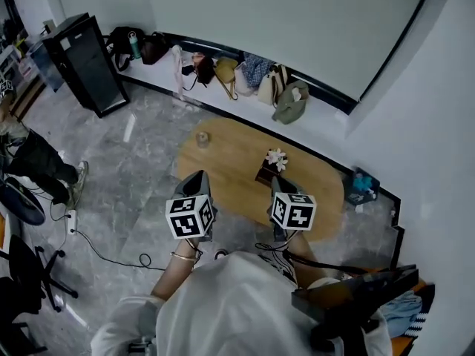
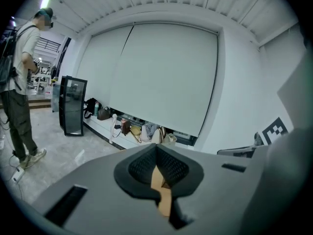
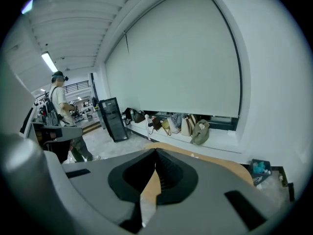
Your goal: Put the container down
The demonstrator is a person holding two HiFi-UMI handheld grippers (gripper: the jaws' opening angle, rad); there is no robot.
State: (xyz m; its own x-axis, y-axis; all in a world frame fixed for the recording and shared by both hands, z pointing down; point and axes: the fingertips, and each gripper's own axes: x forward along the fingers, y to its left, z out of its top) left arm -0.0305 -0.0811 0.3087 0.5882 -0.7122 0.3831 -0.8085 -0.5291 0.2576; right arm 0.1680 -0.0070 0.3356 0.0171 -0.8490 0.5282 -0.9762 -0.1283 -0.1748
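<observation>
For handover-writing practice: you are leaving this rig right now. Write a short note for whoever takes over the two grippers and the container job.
Left gripper: jaws shut, nothing between them.
Right gripper: jaws shut, also empty.
Small clear container: stands on the oval table, apart from both grippers. A dark flower pot stands nearer the right gripper.
Done: the container appears to be set down, and nothing is held.
Left: probably only drawing the grippers back. Check that the container stands steady.
</observation>
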